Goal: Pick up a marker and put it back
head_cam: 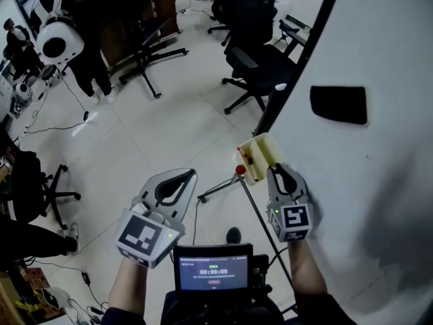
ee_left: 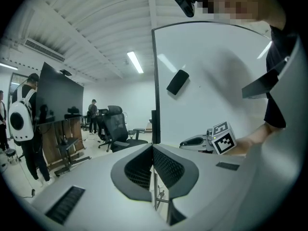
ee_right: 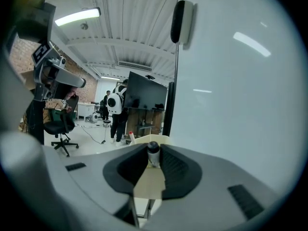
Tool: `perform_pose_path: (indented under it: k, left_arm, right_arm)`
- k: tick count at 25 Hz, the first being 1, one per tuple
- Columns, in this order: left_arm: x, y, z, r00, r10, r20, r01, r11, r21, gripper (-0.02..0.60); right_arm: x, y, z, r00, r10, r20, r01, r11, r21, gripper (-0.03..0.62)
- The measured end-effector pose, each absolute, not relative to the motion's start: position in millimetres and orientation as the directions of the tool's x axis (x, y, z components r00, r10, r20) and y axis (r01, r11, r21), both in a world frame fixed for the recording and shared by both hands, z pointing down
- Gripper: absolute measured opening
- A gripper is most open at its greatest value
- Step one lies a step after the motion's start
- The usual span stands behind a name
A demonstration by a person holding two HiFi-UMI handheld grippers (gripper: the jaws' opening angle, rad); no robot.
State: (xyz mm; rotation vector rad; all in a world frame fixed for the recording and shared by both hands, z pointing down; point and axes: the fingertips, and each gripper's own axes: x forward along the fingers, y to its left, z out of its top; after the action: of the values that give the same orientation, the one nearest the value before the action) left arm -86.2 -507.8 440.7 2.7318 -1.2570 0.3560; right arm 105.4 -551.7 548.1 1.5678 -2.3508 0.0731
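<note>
A marker with a black cap (ee_right: 153, 154) stands upright between the jaws of my right gripper (ee_right: 153, 148), and both pads touch it. It sits in a cream tray (ee_right: 144, 139) fixed to the whiteboard's lower left edge. In the head view the right gripper (head_cam: 277, 170) reaches into that tray (head_cam: 260, 153). A red-capped marker (ee_right: 130, 135) lies at the tray's left end. My left gripper (head_cam: 187, 175) hangs in the air to the left of the board, shut and empty. In its own view the left gripper (ee_left: 153, 147) has its jaw tips together.
The whiteboard (head_cam: 379, 181) fills the right side, with a black eraser (head_cam: 338, 104) stuck to it. Black office chairs (head_cam: 254, 66) stand on the tiled floor beyond. A person with a white backpack (head_cam: 59, 40) stands far left. A small screen (head_cam: 213, 268) sits below my hands.
</note>
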Motion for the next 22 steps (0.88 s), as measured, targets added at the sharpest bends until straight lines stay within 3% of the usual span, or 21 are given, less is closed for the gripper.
perform_pose_path:
  k: [9,22]
  left_arm:
    - [-92.9,-499.3,437.7,0.623,-0.745,0.240,-0.768,-0.641,0.003,-0.003]
    - [-111.8,-473.1,388.3,0.616,-0.778,0.124,-0.778,-0.626,-0.055,-0.003]
  right_arm:
    - [98.0,-543.1,507.6,-0.364,-0.905,0.220,-0.895,0.405,0.186,0.084]
    - [52.2,-498.9,354.6,-0.523,-0.851,-0.056,-0.841,0.503,0.200,0.084]
